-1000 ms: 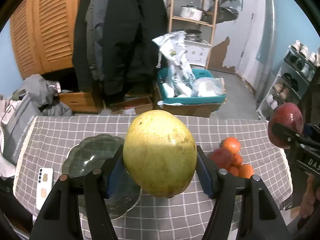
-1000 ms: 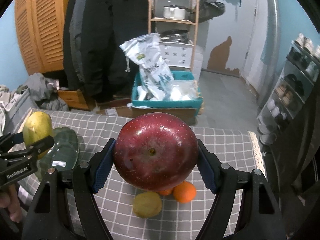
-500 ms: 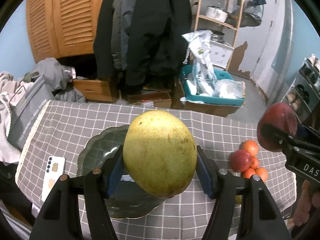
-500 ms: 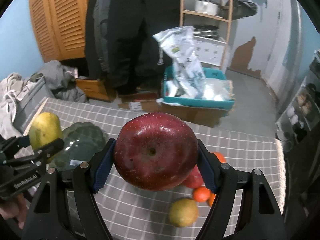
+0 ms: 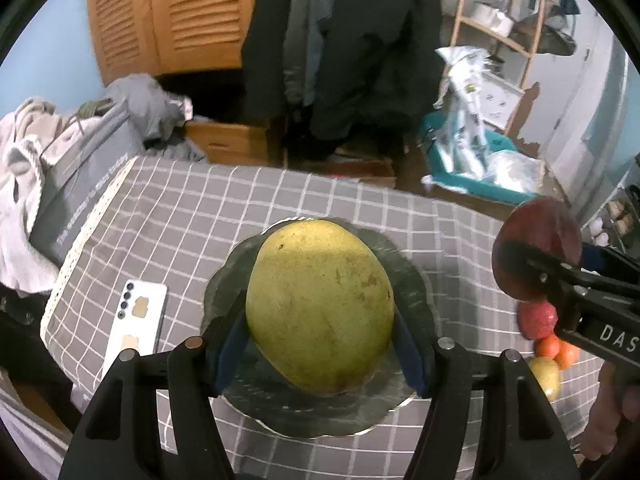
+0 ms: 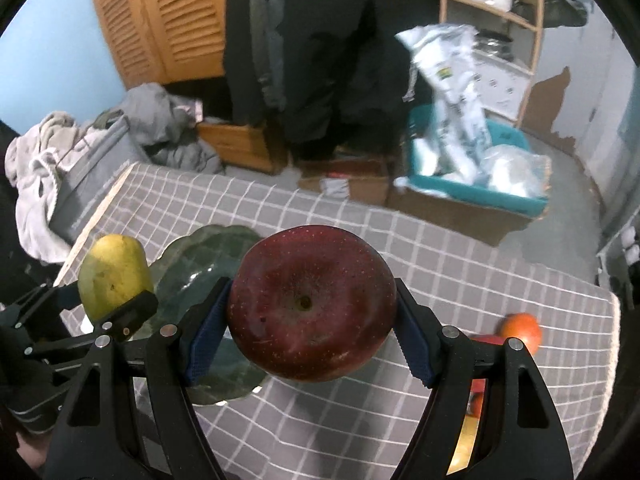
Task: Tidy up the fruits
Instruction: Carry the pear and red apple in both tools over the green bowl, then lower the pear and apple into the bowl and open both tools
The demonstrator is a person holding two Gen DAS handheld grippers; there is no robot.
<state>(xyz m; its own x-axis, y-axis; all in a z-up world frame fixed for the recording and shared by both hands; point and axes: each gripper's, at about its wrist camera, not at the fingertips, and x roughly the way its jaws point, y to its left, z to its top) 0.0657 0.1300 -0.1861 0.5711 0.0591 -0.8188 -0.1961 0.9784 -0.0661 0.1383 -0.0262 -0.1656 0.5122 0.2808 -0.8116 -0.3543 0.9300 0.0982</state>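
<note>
On the left of the left wrist view, a white phone point(image 5: 136, 324) is seen lying on the grey checked surface point(image 5: 192, 216), just beside the dark green plate point(image 5: 416, 280); this phone is not shown in the right wrist view. At the centre of that same view, a yellow-green mango point(image 5: 320, 306) is gripped between the fingers of the left gripper point(image 5: 320, 344) and is held directly over the plate. Whether the mango touches the plate cannot be told. No fruit is seen lying in the plate, as far as its bare parts show. Further right, a dark red apple point(image 6: 312, 304) is clamped between the fingers of the right gripper point(image 6: 312, 344), held above the surface just right of the plate. At the far right, a small group of loose fruit is seen on the surface: a red fruit point(image 5: 538, 320), oranges point(image 5: 558, 350) and a yellowish fruit point(image 5: 546, 376); in the right wrist view they are largely hidden behind the gripper.
</note>
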